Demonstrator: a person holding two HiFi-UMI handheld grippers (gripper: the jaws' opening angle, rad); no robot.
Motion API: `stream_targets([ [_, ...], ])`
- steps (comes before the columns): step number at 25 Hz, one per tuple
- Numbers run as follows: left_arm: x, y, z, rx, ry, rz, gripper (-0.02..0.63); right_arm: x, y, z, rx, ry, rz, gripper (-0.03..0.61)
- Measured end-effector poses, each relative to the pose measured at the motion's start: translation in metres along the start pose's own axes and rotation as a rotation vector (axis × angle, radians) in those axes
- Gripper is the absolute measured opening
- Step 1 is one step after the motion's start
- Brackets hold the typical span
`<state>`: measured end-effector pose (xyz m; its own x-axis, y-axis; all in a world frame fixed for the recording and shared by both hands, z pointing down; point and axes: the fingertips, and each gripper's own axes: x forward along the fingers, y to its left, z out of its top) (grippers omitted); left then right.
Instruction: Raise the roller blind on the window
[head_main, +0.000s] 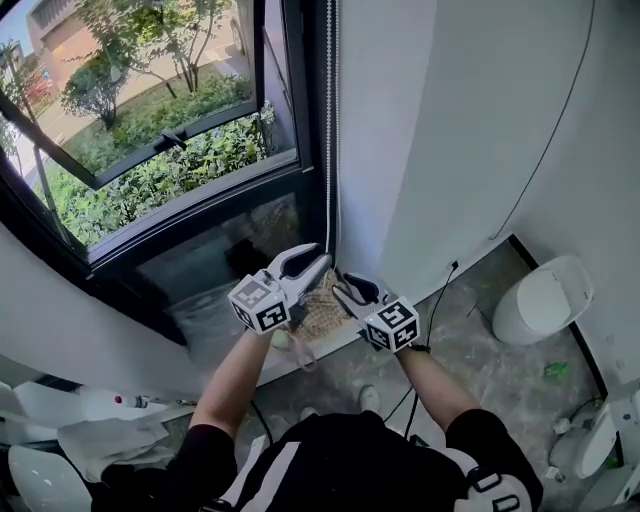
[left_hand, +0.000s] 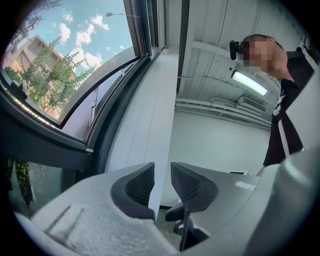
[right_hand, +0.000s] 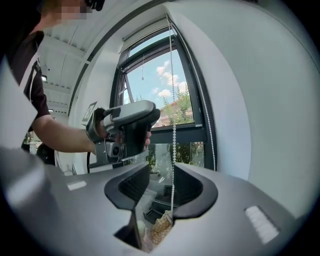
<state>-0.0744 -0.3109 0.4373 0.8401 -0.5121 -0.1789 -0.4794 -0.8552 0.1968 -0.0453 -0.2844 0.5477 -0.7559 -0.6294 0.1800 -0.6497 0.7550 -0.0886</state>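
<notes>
Hanging beside the window frame's (head_main: 310, 100) right edge, the blind's white bead chain (right_hand: 173, 140) runs between the right gripper's (right_hand: 161, 172) parted jaws, unpinched, with the white wall (head_main: 400, 120) close at its right. The left gripper (head_main: 312, 258), just beside, gapes empty. Both forearms (head_main: 235, 375) reach forward, near level.

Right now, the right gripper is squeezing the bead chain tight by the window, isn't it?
Not squeezing. The jaws of the right gripper stand wide apart, and the bead chain just hangs between them by the window, unpinched. The right gripper view shows this.
</notes>
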Motion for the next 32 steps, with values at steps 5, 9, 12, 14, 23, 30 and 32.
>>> stream_targets([
  [5, -0.041, -0.004, -0.017, -0.033, 0.023, 0.001, 0.107, -0.013, 0.007, -0.013, 0.033, -0.001, -0.079, 0.132],
  [9, -0.069, -0.012, -0.034, -0.080, 0.018, 0.016, 0.107, -0.042, 0.013, -0.032, 0.138, -0.029, -0.141, 0.117],
  [12, -0.079, -0.021, -0.044, -0.104, 0.003, 0.033, 0.107, -0.055, 0.018, -0.036, 0.171, -0.061, -0.150, 0.103],
  [14, -0.085, -0.032, -0.050, -0.109, -0.002, 0.040, 0.107, -0.063, 0.023, -0.034, 0.159, -0.073, -0.137, 0.097],
  [23, -0.112, -0.085, -0.041, 0.009, -0.004, 0.251, 0.091, -0.131, 0.039, 0.004, 0.103, -0.161, -0.002, 0.064],
  [30, -0.107, -0.168, -0.052, 0.070, -0.034, 0.409, -0.002, -0.223, 0.042, 0.005, 0.067, -0.199, 0.070, 0.029],
  [32, -0.103, -0.191, -0.054, 0.087, -0.028, 0.418, -0.001, -0.241, 0.043, 0.005, 0.064, -0.206, 0.088, 0.020],
])
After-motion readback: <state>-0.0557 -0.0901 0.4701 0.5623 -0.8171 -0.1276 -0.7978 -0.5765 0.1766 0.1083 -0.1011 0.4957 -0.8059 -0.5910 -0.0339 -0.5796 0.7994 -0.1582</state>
